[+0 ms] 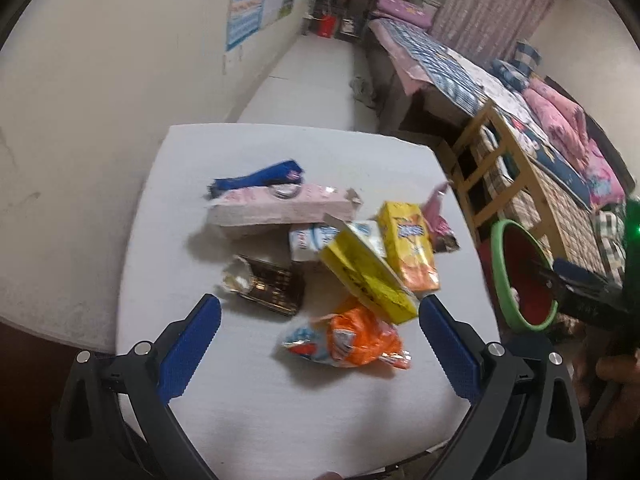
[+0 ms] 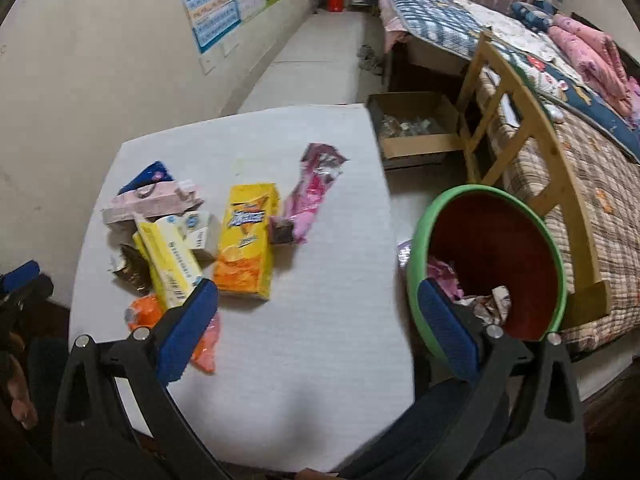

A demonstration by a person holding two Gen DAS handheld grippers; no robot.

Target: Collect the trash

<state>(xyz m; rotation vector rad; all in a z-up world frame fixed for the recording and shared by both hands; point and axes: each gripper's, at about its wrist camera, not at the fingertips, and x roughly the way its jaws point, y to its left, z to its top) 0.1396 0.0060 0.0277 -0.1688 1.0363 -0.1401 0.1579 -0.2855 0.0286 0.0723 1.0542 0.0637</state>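
A bed (image 2: 560, 128) and cardboard box (image 2: 412, 128) stand beyond the table's (image 2: 304, 352) right edge, with the bin (image 2: 492, 240) just beside that edge. The table's near half is bare. Trash sits toward its left side: pink box (image 1: 280, 208), juice carton (image 2: 248, 240), yellow box (image 1: 368, 276), orange wrapper (image 1: 352, 336). Left gripper (image 1: 320, 340) is spread above the wrapper; right gripper (image 2: 316, 320) is spread, empty, between trash and bin.

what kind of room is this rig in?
Most likely a bedroom in a home. A bed with folded pink quilts runs along one side, curtains hang at the far end, and study posters cover the wall beside the white table.
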